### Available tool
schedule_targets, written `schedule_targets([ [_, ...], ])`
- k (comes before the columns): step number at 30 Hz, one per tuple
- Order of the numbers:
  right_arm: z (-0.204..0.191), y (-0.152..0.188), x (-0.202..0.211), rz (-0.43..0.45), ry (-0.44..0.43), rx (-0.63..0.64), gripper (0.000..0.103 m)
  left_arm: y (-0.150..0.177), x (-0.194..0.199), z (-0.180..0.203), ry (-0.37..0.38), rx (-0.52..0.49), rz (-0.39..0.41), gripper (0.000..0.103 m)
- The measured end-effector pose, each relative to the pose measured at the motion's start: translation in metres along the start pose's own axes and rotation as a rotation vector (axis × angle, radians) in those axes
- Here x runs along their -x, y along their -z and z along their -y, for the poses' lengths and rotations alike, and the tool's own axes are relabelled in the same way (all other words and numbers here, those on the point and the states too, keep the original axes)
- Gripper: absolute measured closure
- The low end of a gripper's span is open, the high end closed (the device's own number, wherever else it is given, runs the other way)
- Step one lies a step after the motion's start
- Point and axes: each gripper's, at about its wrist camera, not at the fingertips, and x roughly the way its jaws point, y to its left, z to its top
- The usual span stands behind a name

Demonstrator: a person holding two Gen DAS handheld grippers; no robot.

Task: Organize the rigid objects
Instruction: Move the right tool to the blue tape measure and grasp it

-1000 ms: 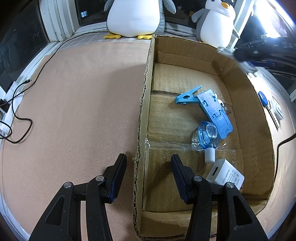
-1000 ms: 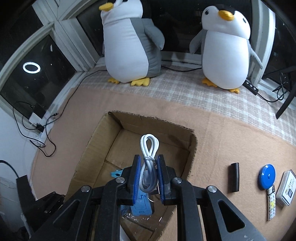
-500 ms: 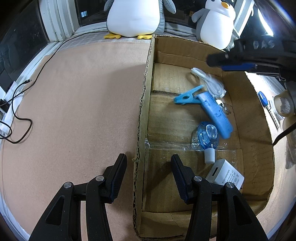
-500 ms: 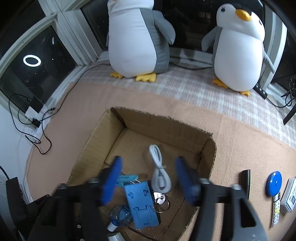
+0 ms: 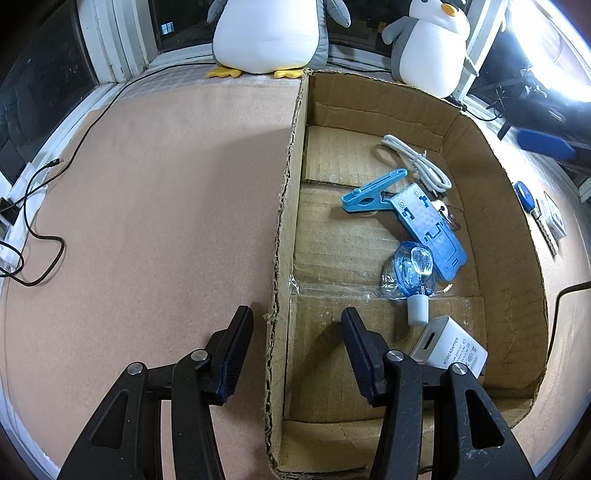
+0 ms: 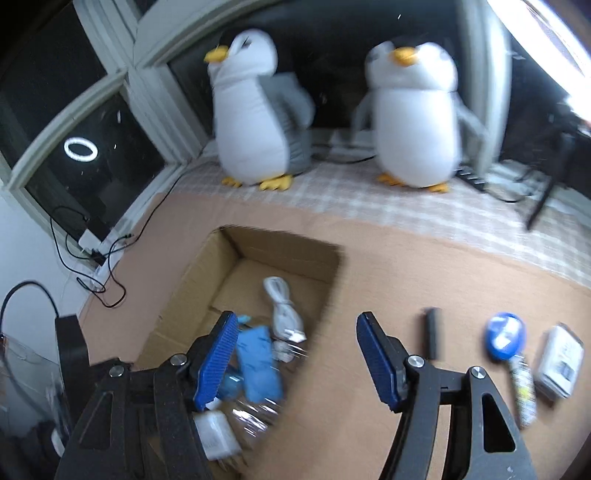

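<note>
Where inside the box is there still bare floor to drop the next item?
Free: the cardboard box floor along its left wall, and the near strip before the white charger. Crowded: the right half, with white cable, blue clip, blue holder, bagged bottle.

**Cardboard, plastic and plush**

The box [image 5: 491,206] is matt corrugated cardboard with ragged edges. Inside it lie a glossy white cable [image 5: 417,162], a blue plastic clip [image 5: 373,194] and a smooth white adapter [image 5: 448,349]. Behind the box sit plush penguins [image 5: 266,33].

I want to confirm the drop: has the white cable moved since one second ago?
Yes. The white cable left the right gripper and now lies in the cardboard box, near its far wall.
</note>
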Motion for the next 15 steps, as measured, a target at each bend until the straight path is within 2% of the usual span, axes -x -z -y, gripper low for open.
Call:
schedule_targets([
  [3, 0.037, 0.016, 0.026, 0.042, 0.057, -0.052, 0.040, 0.000, -0.001, 0.000, -0.003, -0.002, 0.001, 0.049],
  [6, 0.086, 0.026, 0.044, 0.053, 0.086, -0.190, 0.040, 0.000, -0.001, 0.001, -0.004, -0.003, 0.001, 0.049],
  [9, 0.136, 0.029, 0.056, 0.067, 0.073, -0.347, 0.040, 0.000, -0.001, 0.002, -0.010, -0.008, 0.003, 0.049],
  [15, 0.194, 0.025, 0.046, 0.048, 0.044, -0.529, 0.040, 0.000, -0.001, 0.005, -0.019, -0.017, 0.002, 0.049],
])
